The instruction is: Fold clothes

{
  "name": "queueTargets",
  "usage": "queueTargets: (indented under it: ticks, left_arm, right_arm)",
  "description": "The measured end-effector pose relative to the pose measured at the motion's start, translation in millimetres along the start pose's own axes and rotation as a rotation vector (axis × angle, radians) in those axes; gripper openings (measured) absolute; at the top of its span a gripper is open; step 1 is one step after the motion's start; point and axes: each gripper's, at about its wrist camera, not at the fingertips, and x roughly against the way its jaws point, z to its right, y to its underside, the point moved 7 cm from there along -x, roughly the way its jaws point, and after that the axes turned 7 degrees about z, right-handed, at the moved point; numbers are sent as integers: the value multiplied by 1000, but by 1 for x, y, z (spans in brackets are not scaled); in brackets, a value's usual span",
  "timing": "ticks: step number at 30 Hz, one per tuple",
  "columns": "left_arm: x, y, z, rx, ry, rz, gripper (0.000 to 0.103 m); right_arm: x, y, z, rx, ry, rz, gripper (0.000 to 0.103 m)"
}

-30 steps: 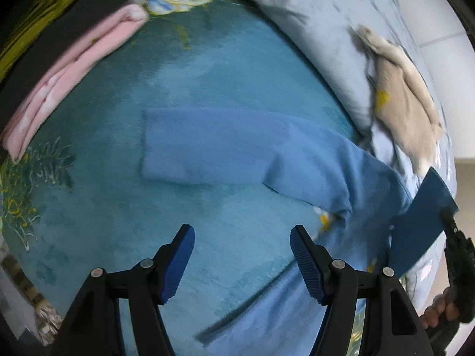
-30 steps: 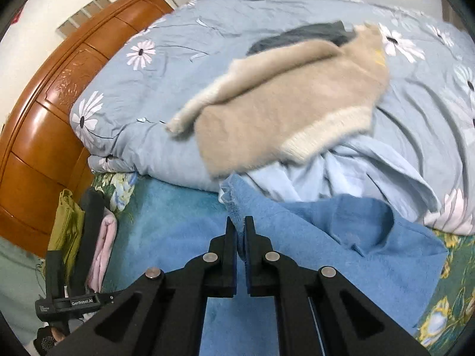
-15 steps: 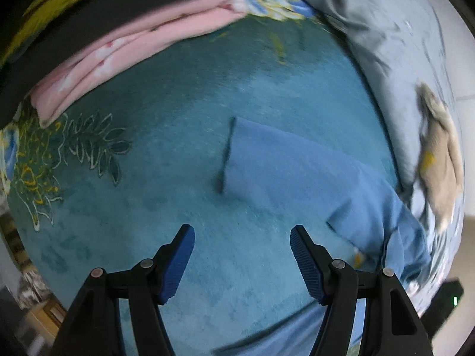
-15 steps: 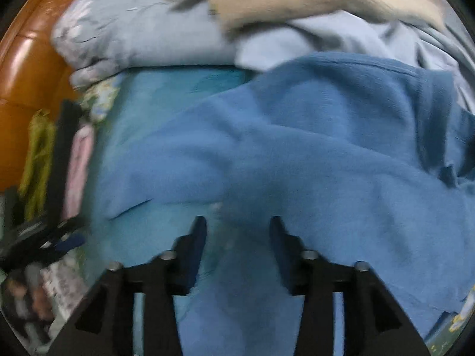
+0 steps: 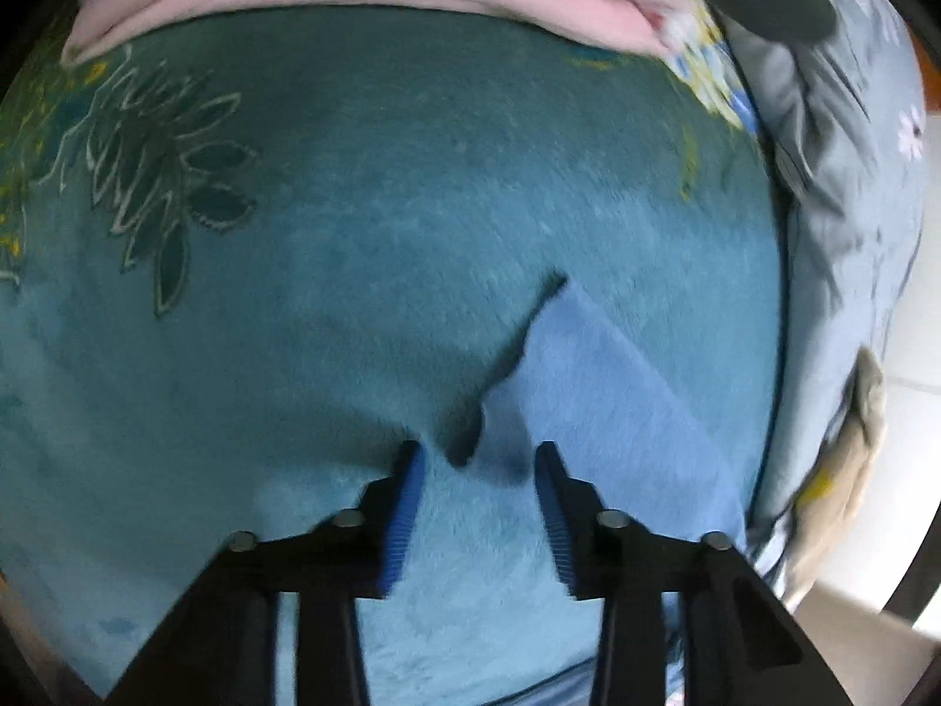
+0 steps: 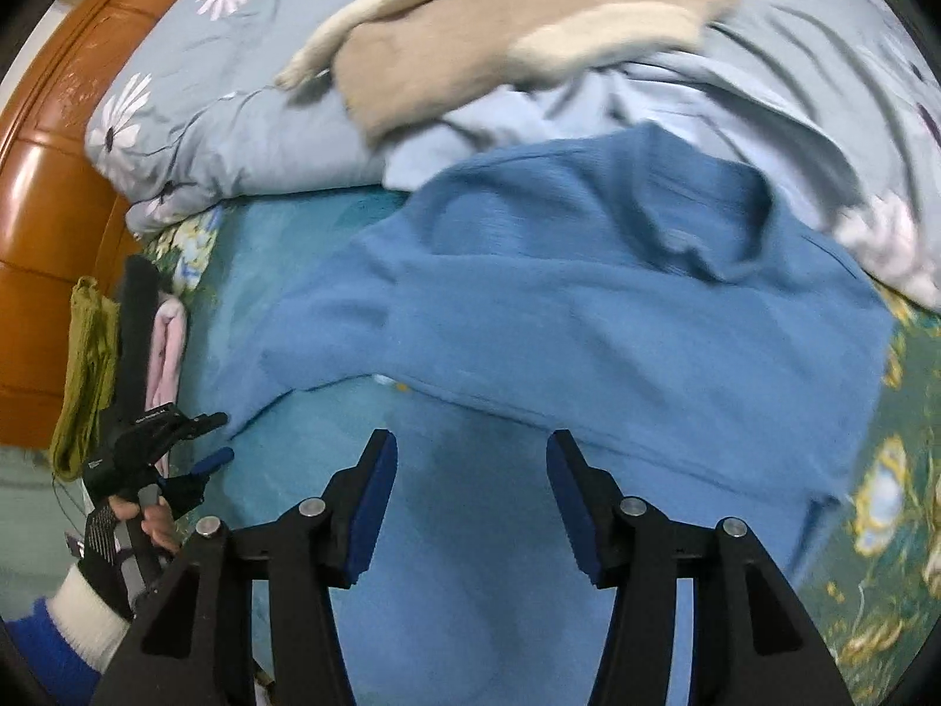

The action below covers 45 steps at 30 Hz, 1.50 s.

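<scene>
Teal blanket [image 5: 353, 353]: left claw [image 5: 477, 470] closing around blue sweater [image 6: 588, 306] cuff; only right view shows right claw [image 6: 467, 470] opening, empty.

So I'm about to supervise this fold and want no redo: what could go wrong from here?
The left gripper is closing with only the corner of the blue knitted sweater's sleeve between its fingers; it may slip out or pinch the teal plush blanket. The right gripper is opening over the sweater's hem, holding nothing.

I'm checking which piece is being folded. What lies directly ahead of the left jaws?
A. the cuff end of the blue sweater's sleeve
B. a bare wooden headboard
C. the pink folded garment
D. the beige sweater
A: the blue sweater sleeve end sits just beyond the closing left gripper, not yet pinched.
</scene>
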Motion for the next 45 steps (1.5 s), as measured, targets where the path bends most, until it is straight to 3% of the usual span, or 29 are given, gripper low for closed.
queueTargets:
  ticks: [1,2,5,12,17,21,24,30,35,38,42,45]
  left_arm:
    - [0,-2,0,15,8,-1,6]
    - [1,-4,0,30,15,-1,3]
    - [20,-9,23,-37,68,31,3]
    - [99,9,133,-390,249,128,3]
    - [153,77,243,-712,424,121,3]
    - [169,174,306,-986,546,0,3]
    - [160,260,325,-1138,595,-125,3]
    - [111,413,320,-1323,543,-380,3]
    - [41,484,282,-1424,378,-523,3]
    - [12,499,263,-1429,284,-593,4]
    - [-7,492,242,-1410,196,-645,8]
    - [-4,478,239,-1388,196,-653,27]
  right_arm:
    - [4,2,4,-13,4,2,54]
    - [8,3,8,-26,7,3,54]
    - [17,8,18,-65,8,7,54]
    - [38,16,47,-175,-9,46,54]
    - [53,24,68,-241,-25,87,54]
    - [64,35,95,-312,-23,117,54]
    - [72,46,122,-383,-12,138,54]
    - [87,68,170,-489,30,164,54]
    - [100,88,205,-546,80,168,54]
    - [105,97,221,-578,101,170,54]
    - [104,96,229,-590,102,173,54]
    - [95,81,224,-563,79,177,54]
